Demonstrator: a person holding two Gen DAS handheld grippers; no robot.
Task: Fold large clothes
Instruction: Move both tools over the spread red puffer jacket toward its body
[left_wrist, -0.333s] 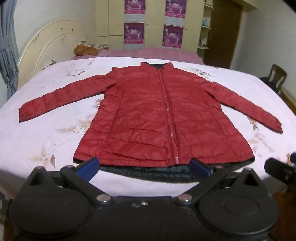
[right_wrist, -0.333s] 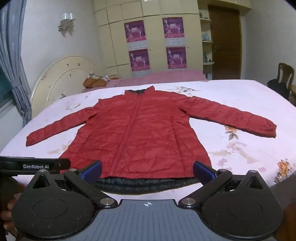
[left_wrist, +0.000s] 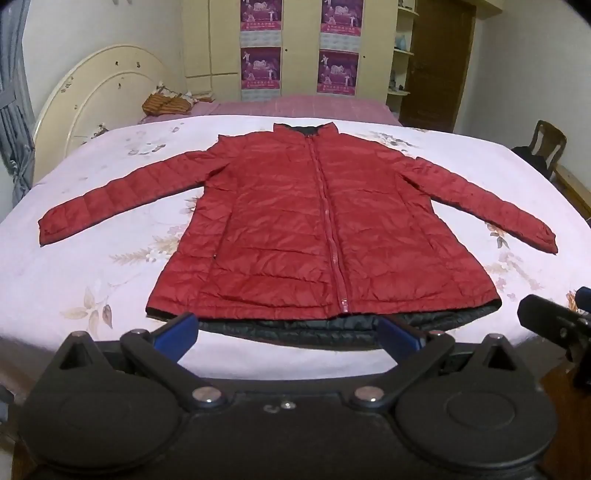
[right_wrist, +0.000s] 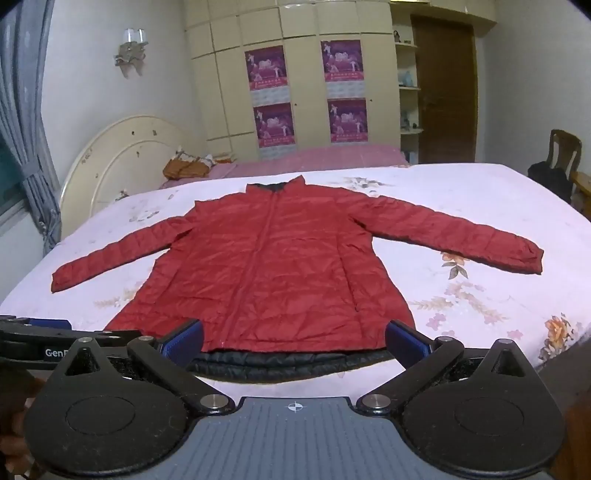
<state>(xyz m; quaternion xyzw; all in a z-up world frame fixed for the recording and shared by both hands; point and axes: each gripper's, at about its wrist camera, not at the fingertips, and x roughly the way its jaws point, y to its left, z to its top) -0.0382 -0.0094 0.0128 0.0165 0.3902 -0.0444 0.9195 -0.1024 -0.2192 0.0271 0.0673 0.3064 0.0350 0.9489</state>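
Note:
A red quilted jacket (left_wrist: 317, 236) (right_wrist: 273, 266) lies flat and zipped on the bed, collar away from me, both sleeves spread out to the sides. Its dark lining shows along the near hem. My left gripper (left_wrist: 288, 334) hovers in front of the hem, open, nothing between its blue-padded fingers (left_wrist: 173, 330). My right gripper (right_wrist: 293, 341) is also open and short of the hem, with empty jaws. The right gripper shows at the right edge of the left wrist view, and the left gripper at the left edge of the right wrist view.
The bed has a pale floral sheet (left_wrist: 92, 266) (right_wrist: 480, 295) and a cream headboard (left_wrist: 92, 103) on the left. A second bed with a pink cover (right_wrist: 314, 158), a wardrobe with posters (right_wrist: 306, 74), a brown door (right_wrist: 443, 92) and a chair (left_wrist: 546, 144) stand behind.
Both grippers stay open. The views have shifted only slightly; the jacket lies as before.

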